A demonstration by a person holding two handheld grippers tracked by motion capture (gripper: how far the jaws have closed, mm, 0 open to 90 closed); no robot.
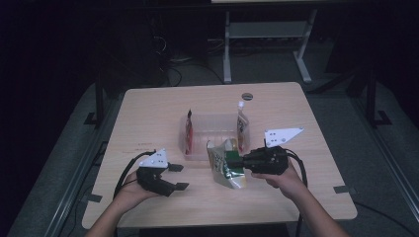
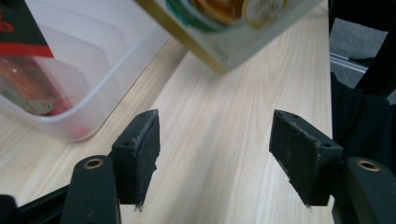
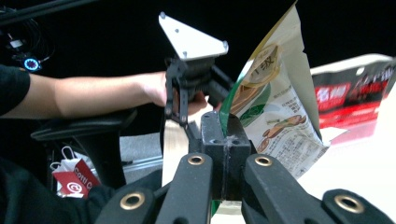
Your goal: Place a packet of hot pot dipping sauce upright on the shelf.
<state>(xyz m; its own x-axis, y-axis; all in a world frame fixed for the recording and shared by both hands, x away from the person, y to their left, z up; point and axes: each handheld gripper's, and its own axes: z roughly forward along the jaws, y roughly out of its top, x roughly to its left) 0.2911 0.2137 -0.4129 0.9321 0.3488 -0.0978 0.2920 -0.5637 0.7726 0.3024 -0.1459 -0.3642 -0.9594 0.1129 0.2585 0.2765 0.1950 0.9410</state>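
Observation:
My right gripper [image 1: 233, 162] [image 3: 224, 135] is shut on the edge of a green-and-gold snack pouch [image 1: 219, 159] [image 3: 275, 107], held just above the table in front of a clear plastic container [image 1: 212, 129] [image 2: 98, 65]. A red packet [image 1: 188, 132] [image 2: 28, 70] [image 3: 350, 93] stands at the container's left end, and a spouted pouch with a white cap [image 1: 242, 127] at its right end. My left gripper [image 1: 180, 177] [image 2: 215, 149] rests low at the front left. It is open, with bare tabletop between its pads. The held pouch [image 2: 224, 23] hangs ahead of it.
A small round grey disc [image 1: 247, 96] sits near the table's far edge [image 1: 212, 85]. A white desk frame [image 1: 227, 49] stands on the floor behind. In the right gripper view, a dark chair [image 3: 84, 130] and a red bag [image 3: 74, 179] are beyond the person's forearm [image 3: 102, 95].

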